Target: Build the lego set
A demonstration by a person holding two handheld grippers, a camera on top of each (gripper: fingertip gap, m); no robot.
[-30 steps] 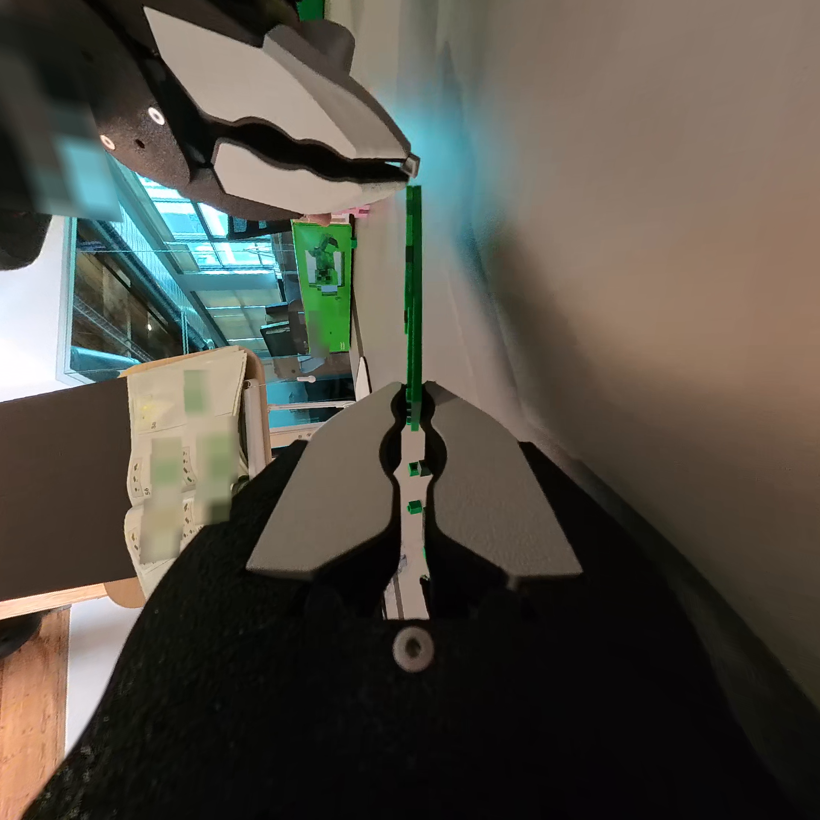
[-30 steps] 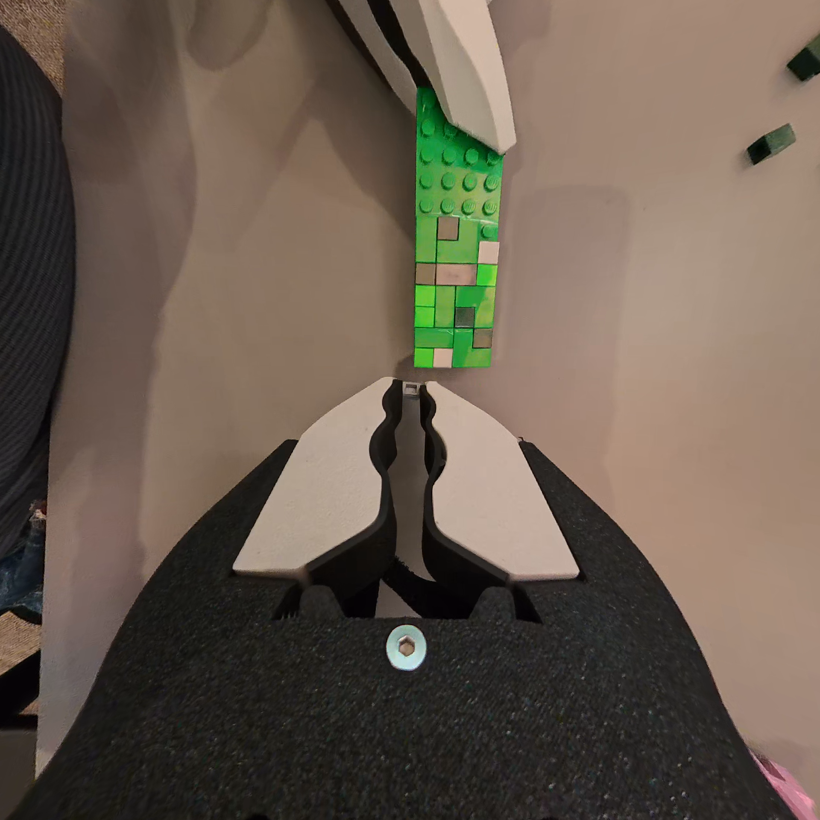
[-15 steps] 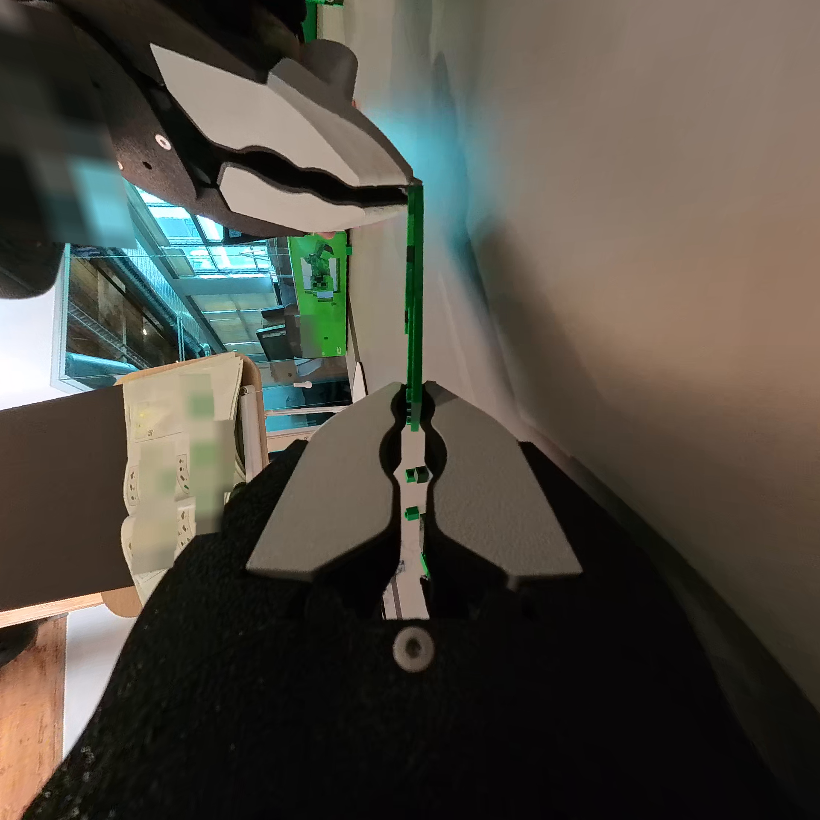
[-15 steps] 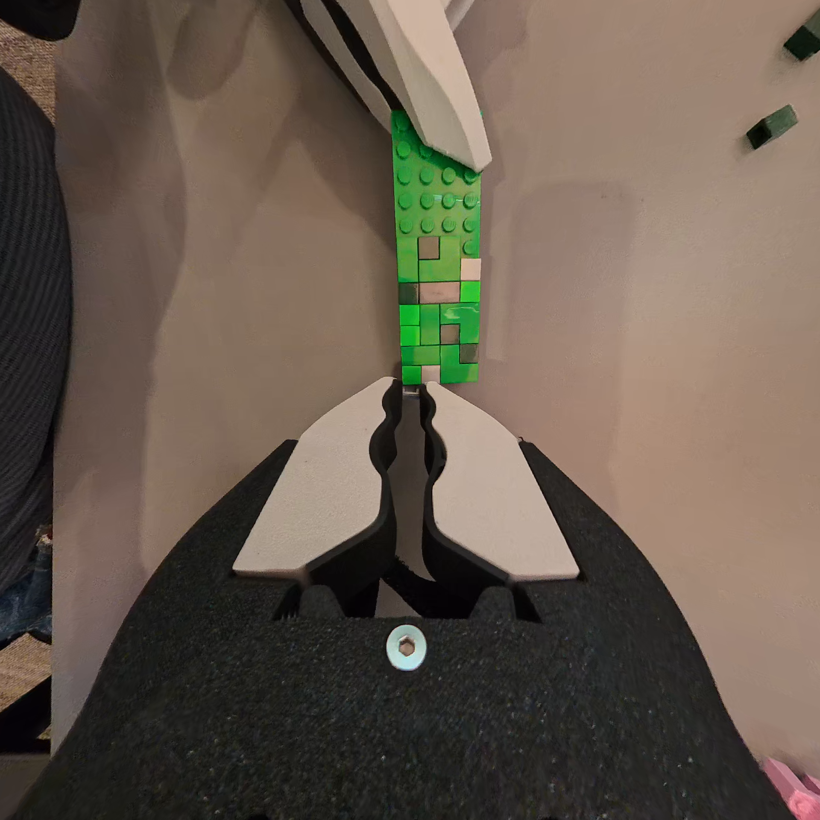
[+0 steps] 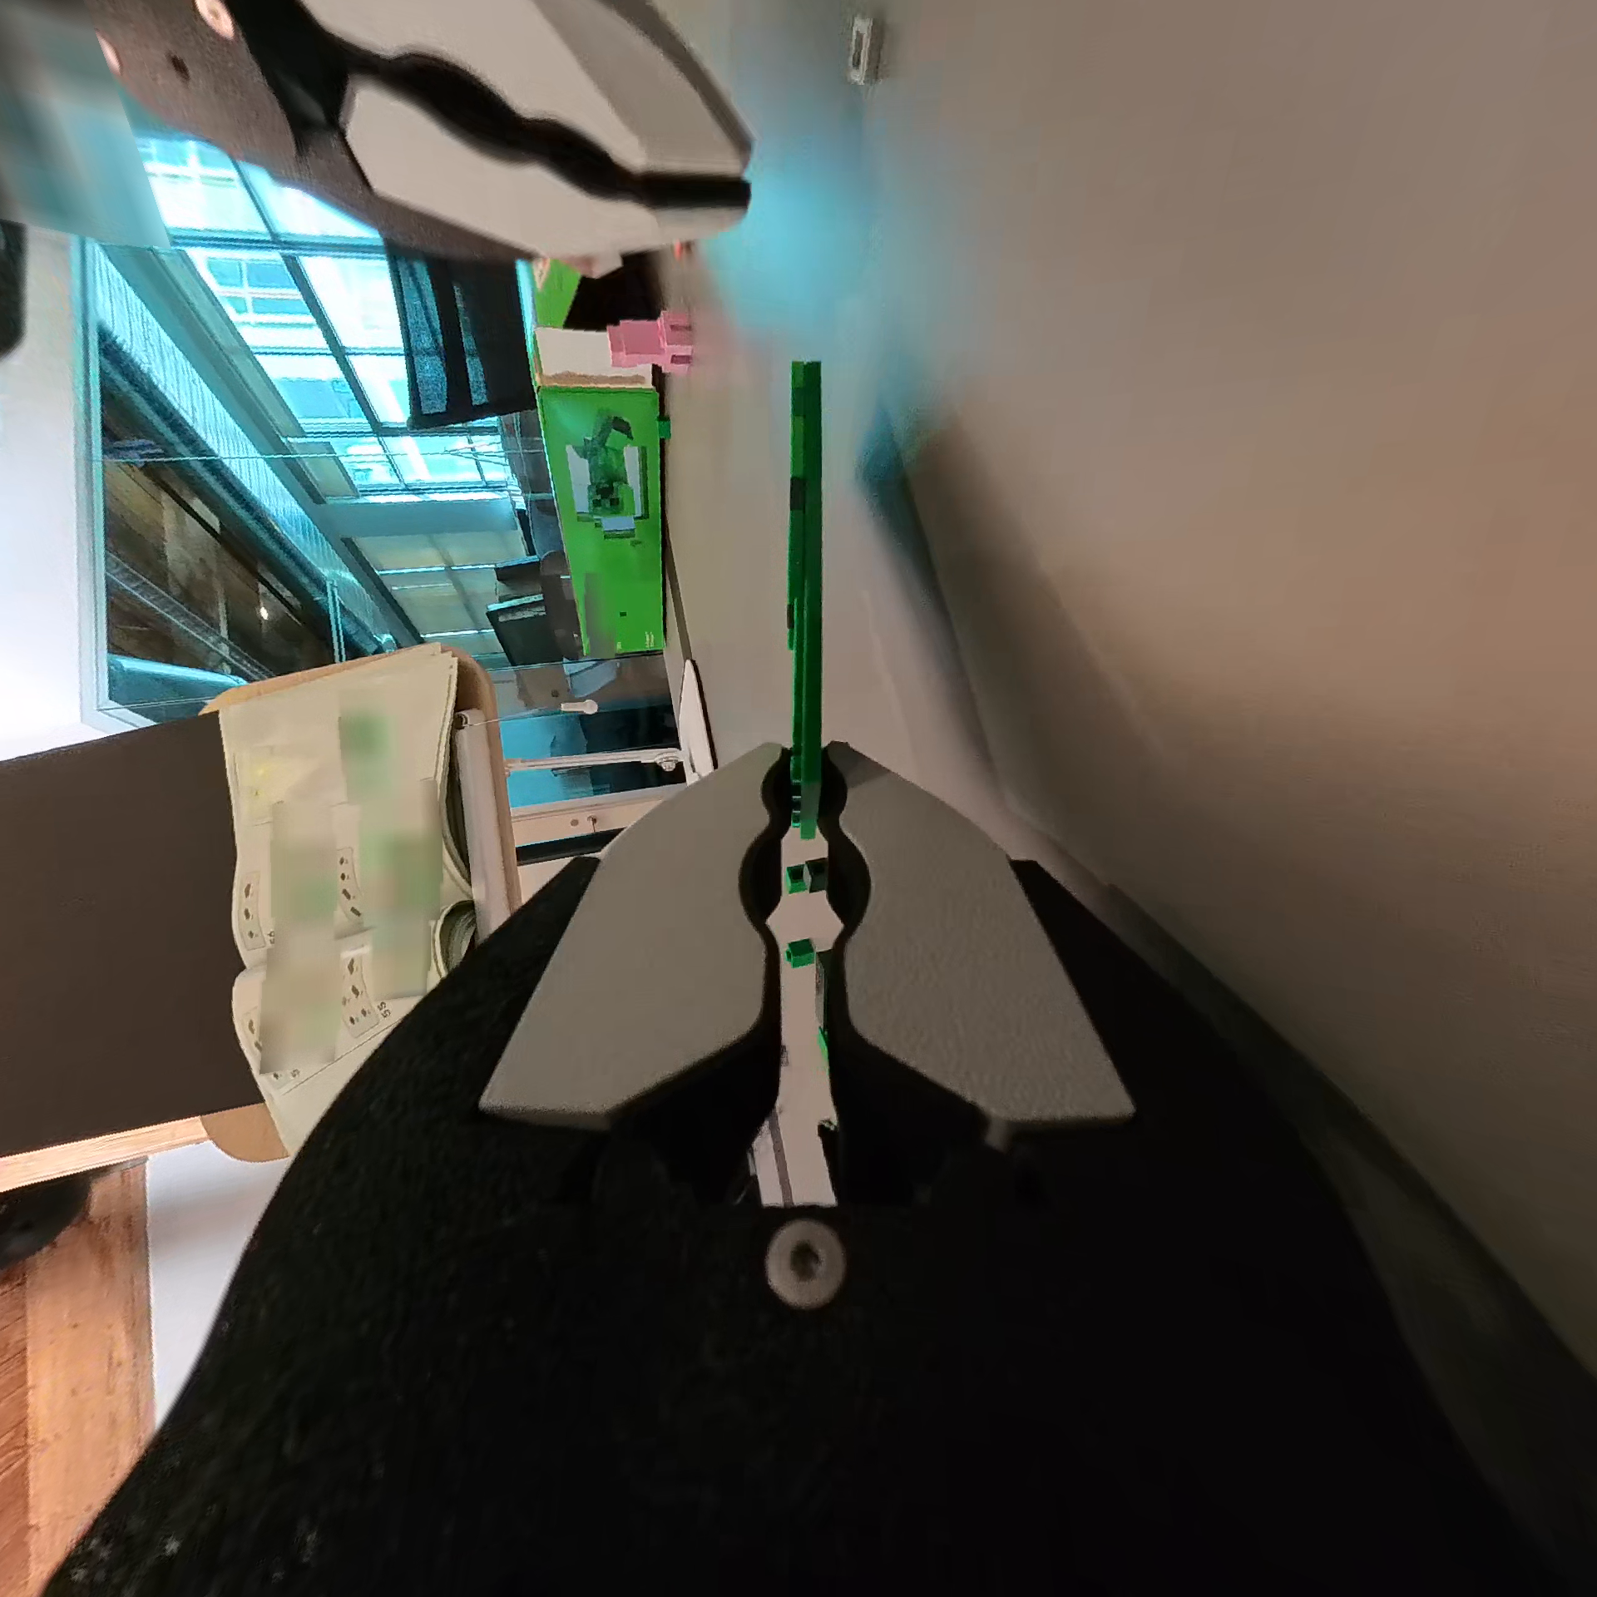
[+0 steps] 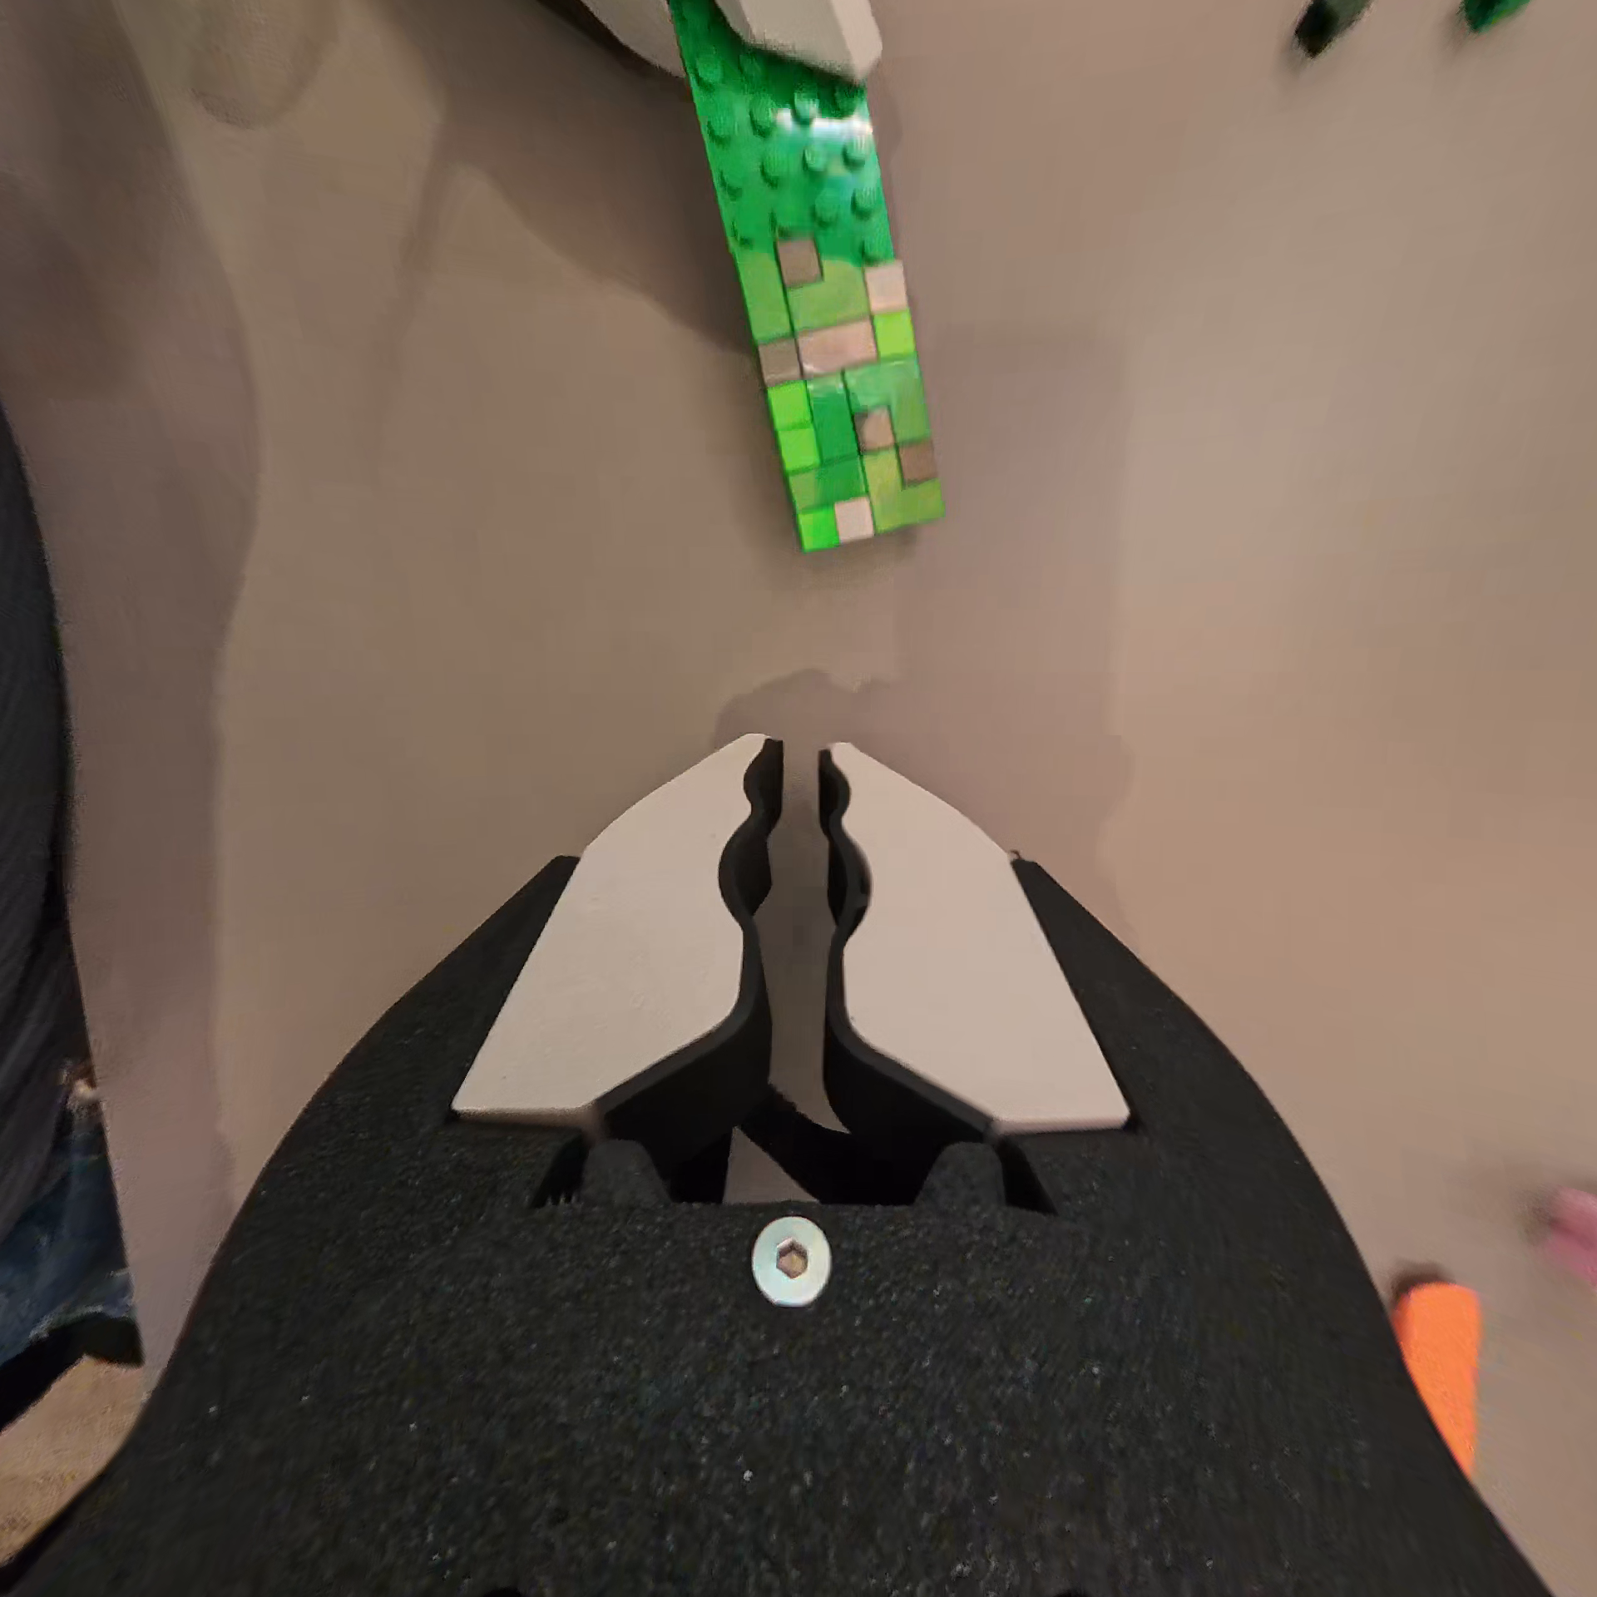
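My left gripper [image 5: 808, 760] is shut on the near end of a long green Lego plate [image 5: 805, 562], seen edge-on above the table. In the right wrist view the same plate [image 6: 821, 346] hangs at the top. It has bare studs on its upper half and green, grey and white flat tiles on its lower half, and the left gripper's fingers [image 6: 804, 34] clamp its top end. My right gripper [image 6: 800, 747] is below the plate's free end and apart from it. Its jaws are almost together with nothing visible between them. It also shows at the top left of the left wrist view [image 5: 734, 186].
The beige table [image 6: 346, 518] lies under both grippers. Dark green bricks [image 6: 1322, 34] lie at the far right, with an orange piece [image 6: 1434, 1357] and a blurred pink piece [image 6: 1573, 1227] near right. A green box [image 5: 618, 518], a pink piece [image 5: 648, 341] and an instruction booklet [image 5: 346, 864] lie beyond. A person's dark clothing [image 6: 26, 951] is at the left edge. Spacing between my two grippers at the tips: around 12 cm.
My right gripper, which was touching the plate's lower edge with a small pale piece at its tips, has pulled back from it. The piece no longer shows. The plate has tilted slightly.
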